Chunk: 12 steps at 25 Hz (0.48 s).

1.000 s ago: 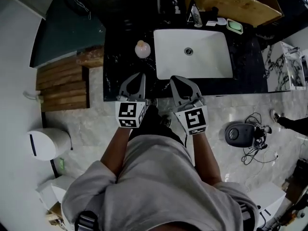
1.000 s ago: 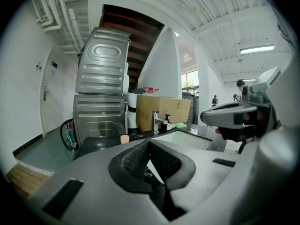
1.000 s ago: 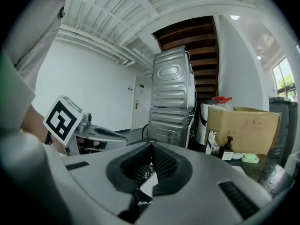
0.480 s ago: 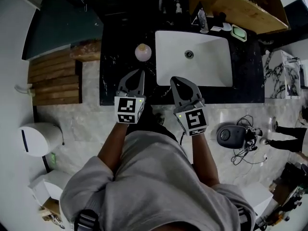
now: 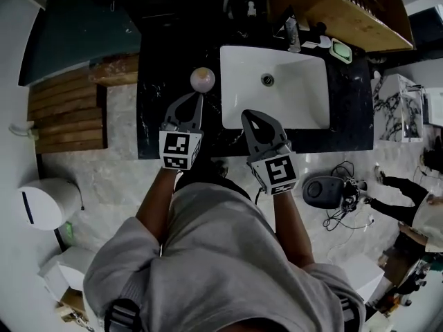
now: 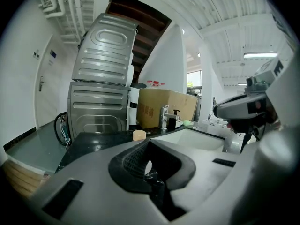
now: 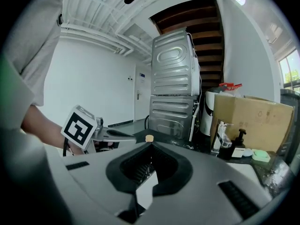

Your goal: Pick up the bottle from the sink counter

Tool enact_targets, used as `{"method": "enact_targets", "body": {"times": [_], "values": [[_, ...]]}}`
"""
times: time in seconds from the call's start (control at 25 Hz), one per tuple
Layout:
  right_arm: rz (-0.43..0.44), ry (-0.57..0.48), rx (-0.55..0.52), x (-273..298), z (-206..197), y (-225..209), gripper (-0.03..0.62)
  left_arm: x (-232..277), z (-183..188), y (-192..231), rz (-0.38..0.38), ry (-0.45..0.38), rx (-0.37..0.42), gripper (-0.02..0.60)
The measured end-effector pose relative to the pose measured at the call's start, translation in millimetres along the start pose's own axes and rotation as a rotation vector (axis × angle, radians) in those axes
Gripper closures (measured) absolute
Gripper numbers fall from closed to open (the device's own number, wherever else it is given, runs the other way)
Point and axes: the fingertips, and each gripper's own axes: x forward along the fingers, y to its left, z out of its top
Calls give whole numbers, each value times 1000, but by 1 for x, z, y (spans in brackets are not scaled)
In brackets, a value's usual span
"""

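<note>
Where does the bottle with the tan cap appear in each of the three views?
Head view: bottle, upper centre, left of the sink.
Left gripper view: its tan cap, centre, just above the jaws.
Right gripper view: its tan cap, small, centre, above the jaws.
Shared landmark: the cardboard box.

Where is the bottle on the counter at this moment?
In the head view the bottle stands on the dark counter, left of the sink, just ahead of the left gripper.
</note>
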Motion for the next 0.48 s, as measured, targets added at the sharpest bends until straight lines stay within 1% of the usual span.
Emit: {"method": "enact_targets", "body": {"times": [0.32,0.48], "values": [[-10,27,-10,11,1,-2,585,10,-1,14,-18,-14,25,568],[-4,37,-11,17,1,3,585,17,-4,19,-50,-3,25,568]]}}
